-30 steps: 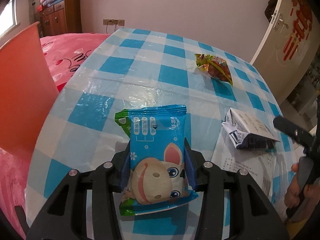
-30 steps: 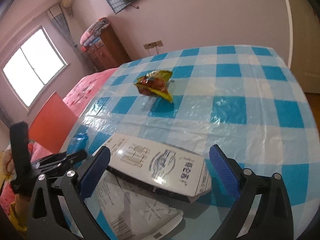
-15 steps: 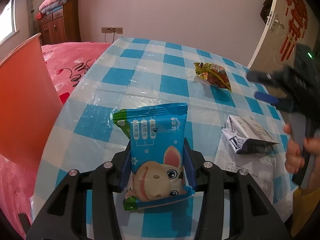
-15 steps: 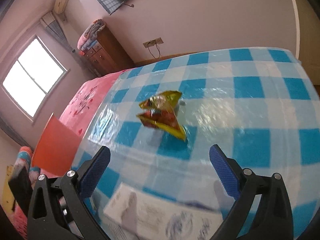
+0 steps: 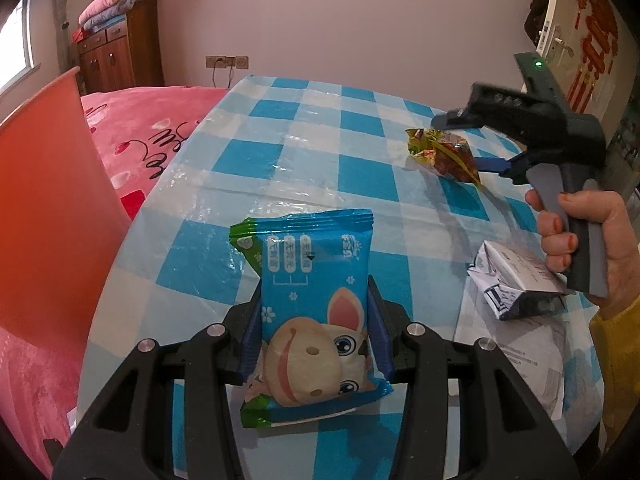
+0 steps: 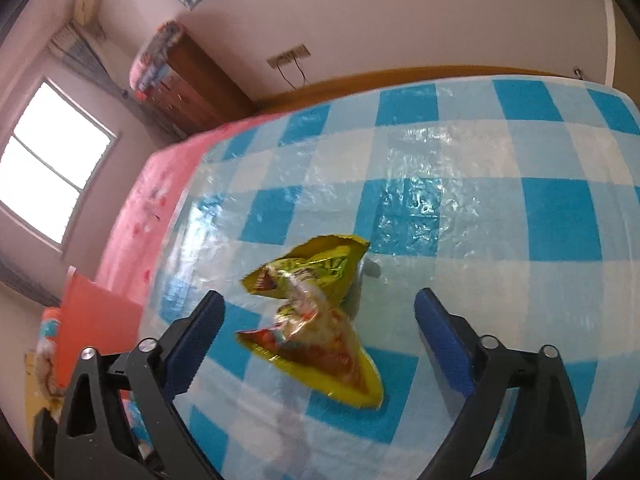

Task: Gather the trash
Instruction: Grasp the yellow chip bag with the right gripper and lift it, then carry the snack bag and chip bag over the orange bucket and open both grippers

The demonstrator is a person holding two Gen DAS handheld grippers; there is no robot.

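A blue snack packet [image 5: 316,312] with a cartoon animal is clamped between the blue pads of my left gripper [image 5: 314,330], held just above the checked table [image 5: 288,152]. A crumpled yellow and red wrapper [image 6: 316,312] lies on the cloth between the fingers of my right gripper [image 6: 320,332], whose jaws are closing and do not touch it. In the left wrist view the same wrapper [image 5: 444,156] lies far right, with the right gripper [image 5: 472,144] around it, held by a hand [image 5: 592,240].
A crushed white carton [image 5: 516,280] rests on a printed paper sheet [image 5: 528,356] at the near right of the table. An orange-red bin [image 5: 48,208] stands at the left edge, beside a pink bed [image 5: 148,128]. A wooden cabinet [image 5: 120,52] stands at the back wall.
My right gripper has left the white carton and travelled across the table to the yellow wrapper, and its jaws have narrowed. The left gripper keeps the blue packet nearly still.
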